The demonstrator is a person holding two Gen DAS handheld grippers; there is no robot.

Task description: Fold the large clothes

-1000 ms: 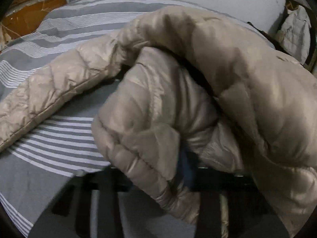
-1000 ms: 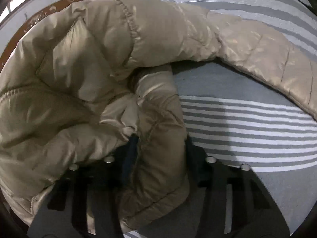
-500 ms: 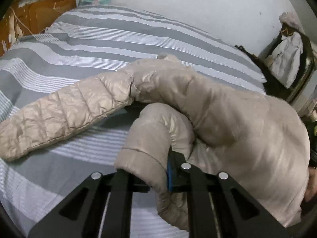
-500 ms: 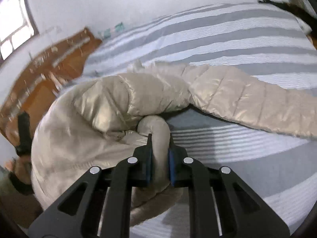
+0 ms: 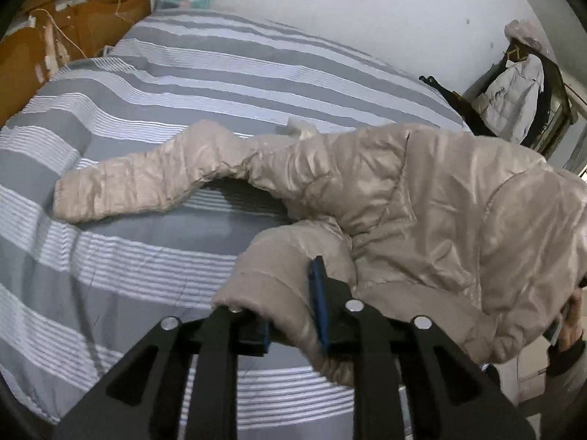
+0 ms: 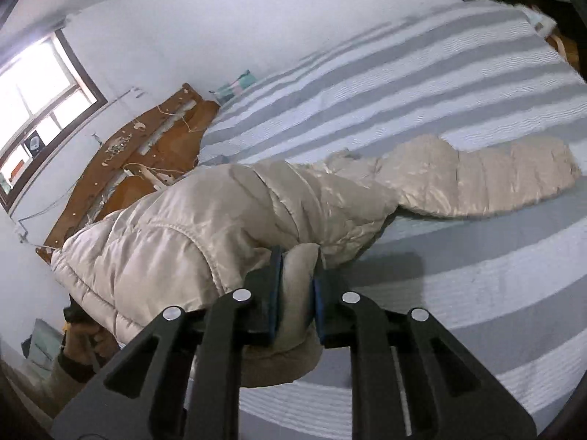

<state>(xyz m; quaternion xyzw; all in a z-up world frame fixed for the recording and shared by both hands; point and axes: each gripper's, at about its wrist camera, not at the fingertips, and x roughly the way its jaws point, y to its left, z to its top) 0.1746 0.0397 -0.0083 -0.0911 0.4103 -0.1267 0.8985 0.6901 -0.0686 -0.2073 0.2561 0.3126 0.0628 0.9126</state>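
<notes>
A beige quilted puffer jacket [image 5: 422,198] hangs between my two grippers above a bed with a grey and white striped sheet [image 5: 183,73]. My left gripper [image 5: 290,308] is shut on a thick fold of the jacket's hem. One sleeve [image 5: 146,183] lies stretched out to the left on the sheet. In the right wrist view my right gripper [image 6: 295,289] is shut on another fold of the jacket [image 6: 220,227], and the sleeve [image 6: 495,179] lies to the right on the sheet [image 6: 440,84]. The jacket's body bulges up between the grippers.
A worn brown wooden headboard [image 5: 55,36] stands at the bed's far end; it also shows in the right wrist view [image 6: 146,154]. A white jacket [image 5: 513,95] hangs on a dark rack at the right. A window [image 6: 36,84] is on the left wall.
Both grippers have lifted and pulled back with the jacket. The jacket filled both views and now sits lower and farther away, and more of the bed shows. One sleeve now trails on the sheet.
</notes>
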